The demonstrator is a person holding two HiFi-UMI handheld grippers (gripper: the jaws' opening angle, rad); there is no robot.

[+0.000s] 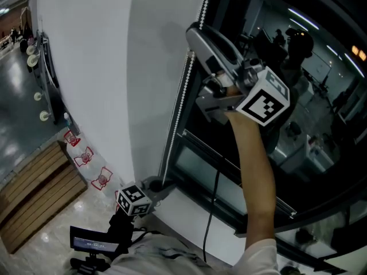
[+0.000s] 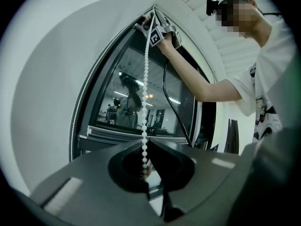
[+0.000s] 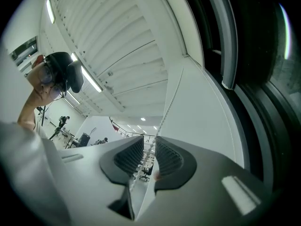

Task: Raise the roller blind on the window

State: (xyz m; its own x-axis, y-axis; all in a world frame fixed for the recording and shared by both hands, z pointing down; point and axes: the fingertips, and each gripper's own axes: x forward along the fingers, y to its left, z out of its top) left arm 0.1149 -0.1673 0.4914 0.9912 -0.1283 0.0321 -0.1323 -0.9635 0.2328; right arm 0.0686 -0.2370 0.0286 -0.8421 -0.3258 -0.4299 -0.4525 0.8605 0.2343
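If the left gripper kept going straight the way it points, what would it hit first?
Likely the window's lower frame or the glass just above it, behind the bead chain it grips; depth is unclear.

The left gripper (image 1: 153, 187) is held low and level, its 2 jaws closed on the bead chain (image 2: 145, 93). The right gripper (image 1: 198, 36) is raised high on an outstretched bare forearm (image 1: 252, 165) and tilted upward. Its 2 jaws are set slightly apart, with the chain passing between them unpressed.
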